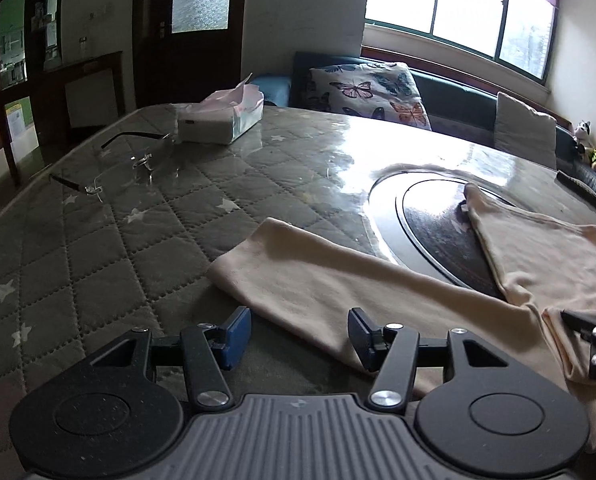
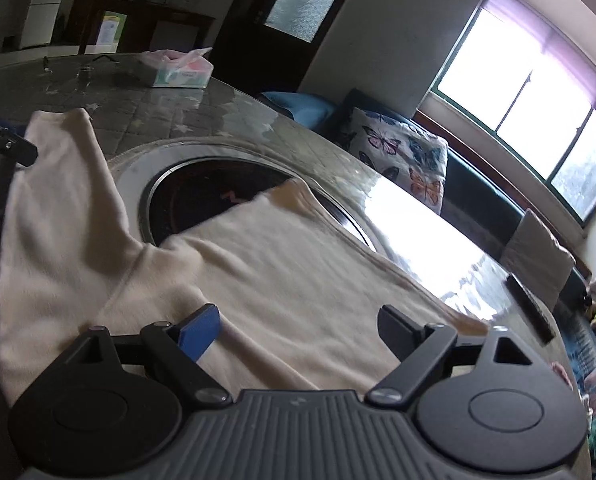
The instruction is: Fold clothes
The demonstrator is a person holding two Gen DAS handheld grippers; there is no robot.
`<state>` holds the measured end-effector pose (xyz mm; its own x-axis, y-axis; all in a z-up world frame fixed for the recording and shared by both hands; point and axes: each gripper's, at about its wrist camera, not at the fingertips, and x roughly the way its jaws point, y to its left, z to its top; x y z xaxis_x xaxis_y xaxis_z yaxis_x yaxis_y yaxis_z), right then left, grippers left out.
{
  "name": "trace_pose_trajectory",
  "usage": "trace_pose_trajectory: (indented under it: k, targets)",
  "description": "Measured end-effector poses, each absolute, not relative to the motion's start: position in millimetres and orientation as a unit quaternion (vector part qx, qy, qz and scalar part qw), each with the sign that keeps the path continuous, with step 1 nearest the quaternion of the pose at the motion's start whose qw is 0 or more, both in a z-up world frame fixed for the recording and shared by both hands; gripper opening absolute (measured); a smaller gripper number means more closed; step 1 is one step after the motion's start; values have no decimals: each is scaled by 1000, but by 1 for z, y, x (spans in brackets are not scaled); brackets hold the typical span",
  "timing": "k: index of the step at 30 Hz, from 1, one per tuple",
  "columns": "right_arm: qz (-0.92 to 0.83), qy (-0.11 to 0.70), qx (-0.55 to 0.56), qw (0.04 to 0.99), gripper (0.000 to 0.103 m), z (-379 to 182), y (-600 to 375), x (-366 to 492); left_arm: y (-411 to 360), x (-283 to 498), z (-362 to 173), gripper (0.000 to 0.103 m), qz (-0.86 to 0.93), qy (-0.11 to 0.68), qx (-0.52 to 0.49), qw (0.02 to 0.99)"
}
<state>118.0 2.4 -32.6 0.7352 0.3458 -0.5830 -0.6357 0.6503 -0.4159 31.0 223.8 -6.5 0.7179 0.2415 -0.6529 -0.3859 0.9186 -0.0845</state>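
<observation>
A cream long-sleeved top lies on the quilted grey table cover. Its sleeve stretches left toward my left gripper, which is open and empty, with the sleeve's near edge between its blue pads. In the right wrist view the top's body lies partly over a round black hotplate. My right gripper is open and empty just above the body. The sleeve runs off to the left. The right gripper also shows at the right edge of the left wrist view.
A tissue box and a pair of glasses lie at the table's far left. A black remote lies at the far right edge. A sofa with a butterfly cushion stands behind the table under the window.
</observation>
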Motion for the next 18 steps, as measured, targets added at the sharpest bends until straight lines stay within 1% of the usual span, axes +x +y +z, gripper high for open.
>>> trace_pose_trajectory:
  k: [4,9,14,16,18]
  targets:
    - [287,221,-319,876,89,-30,6,112,228,34,-7,57,174,332,-114,920]
    - [308,228,-325,864,90,-28,3,104,233,40,-8,55,182,325,-125,919]
    - [315,224,-310,869,90,-21,-4,98,241,36,-6,54,218,312,-162,910]
    - [319,220,-301,871,90,-15,-9,95,244,34,-6,52,233,307,-166,908]
    - [324,217,-295,872,90,-10,-14,92,247,36,-6,48,248,307,-167,903]
